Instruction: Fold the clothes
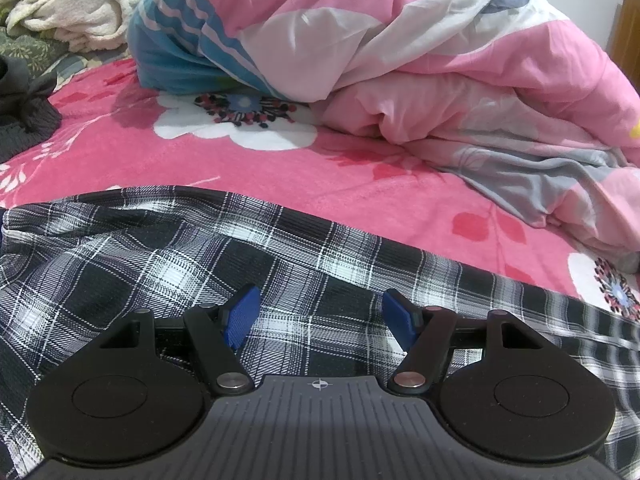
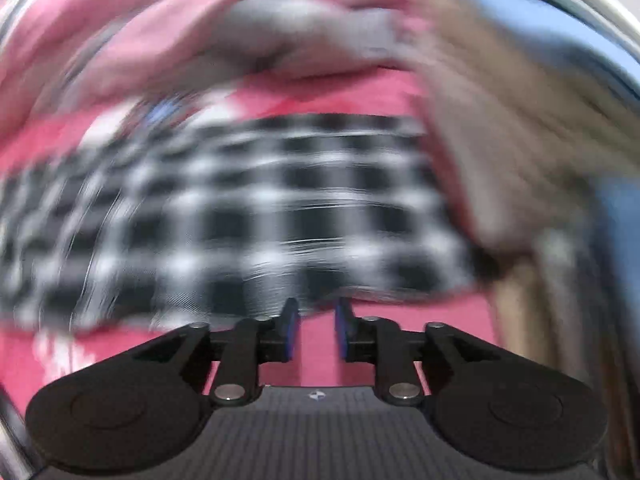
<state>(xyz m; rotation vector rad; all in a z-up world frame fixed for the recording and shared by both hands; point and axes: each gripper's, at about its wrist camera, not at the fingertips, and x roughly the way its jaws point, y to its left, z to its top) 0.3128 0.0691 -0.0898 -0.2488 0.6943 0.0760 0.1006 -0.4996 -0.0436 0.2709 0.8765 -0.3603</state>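
Surface: a bed under a bright pink sheet printed with white flowers and red leaves; no bed edge or corner is in view in the left wrist view.
Far left of bed: a dark grey knitted garment lies on the sheet, cut off by the frame.
Far left, behind: a cream fleecy blanket lies crumpled on a grey-green patterned cloth.
Far centre to right: a bunched quilt in pink, white and grey with a teal-striped end, heaped on the sheet.
Room: a pale wall and a strip of brown wood show at the far right.
Task item: the plaid shirt, black and white check, is spread flat across the near part of the bed, wrinkled on its left half.
Left tongs: wide apart, hovering over the shirt, nothing between the blue pads.
Right wrist view: heavily blurred; the check cloth, pink sheet and pink quilt can be made out, with a tan and blue mass at right that cannot be identified.
Right tongs: narrowly parted, nothing between them, pink sheet in the gap, tips at the near edge of the check cloth; contact cannot be told.
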